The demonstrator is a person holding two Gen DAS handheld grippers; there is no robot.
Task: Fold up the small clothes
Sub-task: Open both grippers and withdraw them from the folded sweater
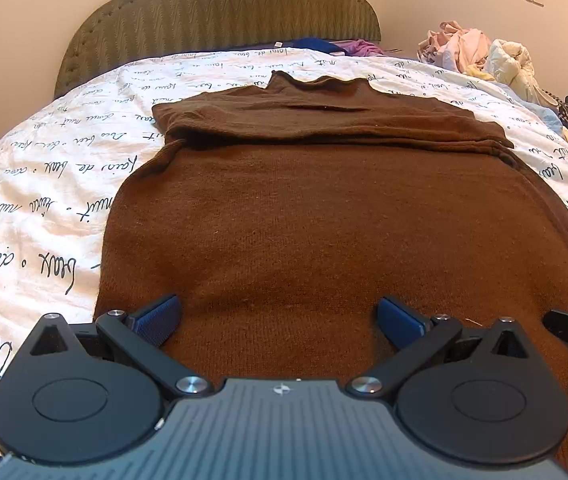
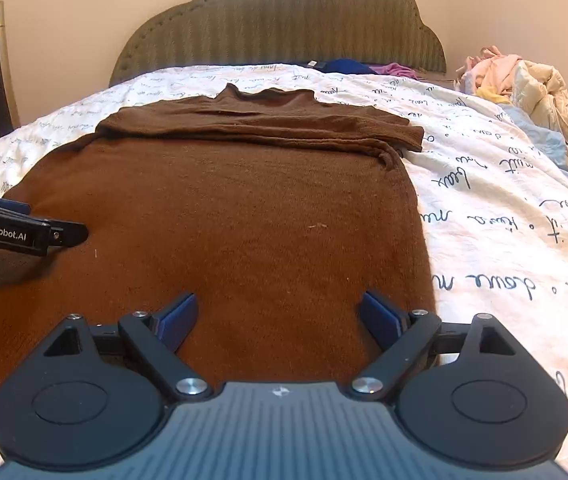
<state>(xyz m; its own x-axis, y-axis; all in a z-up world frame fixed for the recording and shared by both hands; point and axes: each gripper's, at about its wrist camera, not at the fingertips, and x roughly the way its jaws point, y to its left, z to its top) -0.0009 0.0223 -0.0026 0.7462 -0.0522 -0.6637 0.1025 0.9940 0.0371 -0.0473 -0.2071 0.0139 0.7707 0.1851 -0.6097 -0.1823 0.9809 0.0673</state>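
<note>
the left gripper (image 1: 280,320) was held released, jaws wide, over the near hem of the brown sweater (image 1: 304,220), which was spread flat on the bed sheet (image 1: 44,200). the right gripper (image 2: 278,316) was likewise released beside it.

Brown sweater (image 1: 304,220): near hem hidden behind gripper bodies. Clothes pile (image 2: 524,76), far right: single garments indistinguishable, cut by edge.

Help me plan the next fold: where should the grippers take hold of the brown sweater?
Probably grip the brown sweater at its near hem, one corner per gripper, coming low from the near side. Sleeves are already folded across the top; the left gripper and right gripper sit open over the hem.
</note>
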